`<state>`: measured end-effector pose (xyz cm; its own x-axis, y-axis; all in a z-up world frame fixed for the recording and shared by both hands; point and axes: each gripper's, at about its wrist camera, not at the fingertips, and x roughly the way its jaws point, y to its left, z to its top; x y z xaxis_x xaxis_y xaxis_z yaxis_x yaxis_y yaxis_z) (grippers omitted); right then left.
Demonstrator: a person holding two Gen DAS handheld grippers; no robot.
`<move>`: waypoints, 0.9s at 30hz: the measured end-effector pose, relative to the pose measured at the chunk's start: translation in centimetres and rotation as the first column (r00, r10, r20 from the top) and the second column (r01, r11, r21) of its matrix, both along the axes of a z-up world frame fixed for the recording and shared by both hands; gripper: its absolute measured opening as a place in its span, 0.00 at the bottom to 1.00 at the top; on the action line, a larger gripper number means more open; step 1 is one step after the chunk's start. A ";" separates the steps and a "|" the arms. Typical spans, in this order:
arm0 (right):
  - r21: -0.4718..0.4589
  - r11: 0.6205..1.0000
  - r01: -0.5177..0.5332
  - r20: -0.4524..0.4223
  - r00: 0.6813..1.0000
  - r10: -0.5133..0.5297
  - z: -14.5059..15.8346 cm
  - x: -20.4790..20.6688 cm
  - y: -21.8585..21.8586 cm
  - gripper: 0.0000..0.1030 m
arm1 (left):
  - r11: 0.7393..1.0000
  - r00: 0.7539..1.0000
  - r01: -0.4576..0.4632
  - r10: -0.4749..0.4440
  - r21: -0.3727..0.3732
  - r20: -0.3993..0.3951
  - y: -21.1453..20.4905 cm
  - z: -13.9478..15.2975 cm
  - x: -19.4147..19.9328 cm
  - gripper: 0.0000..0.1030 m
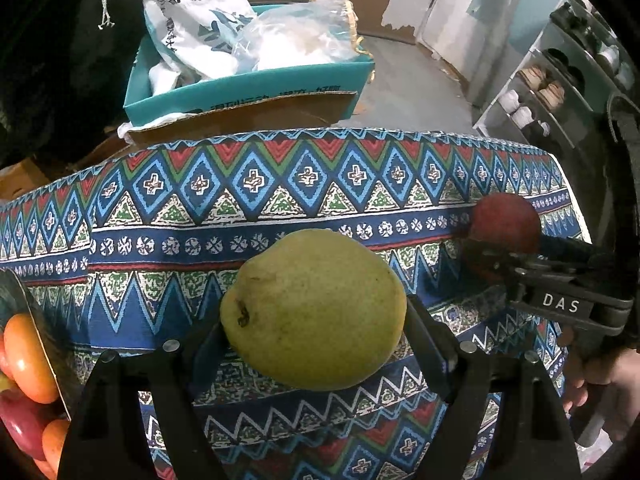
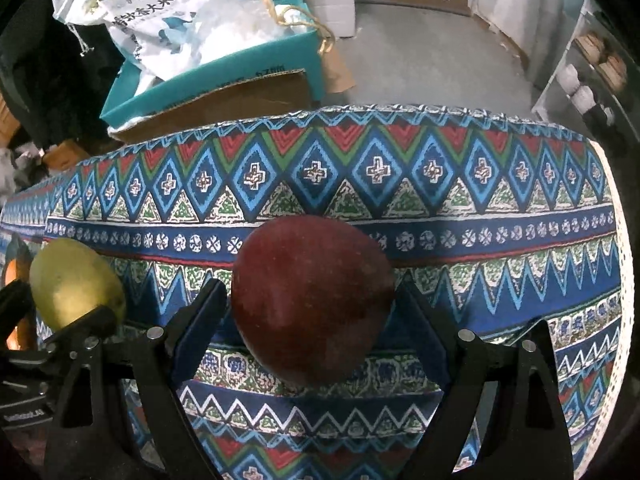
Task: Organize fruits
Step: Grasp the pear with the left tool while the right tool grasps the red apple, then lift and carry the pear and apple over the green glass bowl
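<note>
A green-yellow pear (image 1: pixel 312 308) sits between the black fingers of my left gripper (image 1: pixel 314 320), which is shut on it just above the patterned tablecloth (image 1: pixel 240 208). A dark red apple (image 2: pixel 312 300) lies between the fingers of my right gripper (image 2: pixel 312 292). Those pads stand close to its sides, and a thin gap shows on the left, so the gripper reads as open. In the left wrist view the apple (image 1: pixel 500 216) and the right gripper (image 1: pixel 508 248) are at the far right. The right wrist view shows the pear (image 2: pixel 72 276) and the left gripper (image 2: pixel 60 304) at the left edge.
Orange and red fruits (image 1: pixel 28 360) fill a dark container at the left edge. Beyond the table's far edge a teal cardboard box (image 1: pixel 248 88) holds a rice bag (image 1: pixel 192 12) and a plastic bag. A shoe rack (image 1: pixel 536 96) stands far right. A hand (image 1: pixel 608 392) grips the right tool.
</note>
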<state>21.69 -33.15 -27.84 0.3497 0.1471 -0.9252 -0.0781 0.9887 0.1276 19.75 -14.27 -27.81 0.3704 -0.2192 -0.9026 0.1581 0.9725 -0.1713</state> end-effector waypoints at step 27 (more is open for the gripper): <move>-0.003 0.998 0.067 0.147 0.987 -0.066 4.9 -4.4 -0.6 0.70 | 1.000 0.995 0.003 -0.003 0.000 0.102 1.7 5.4 -3.1 0.81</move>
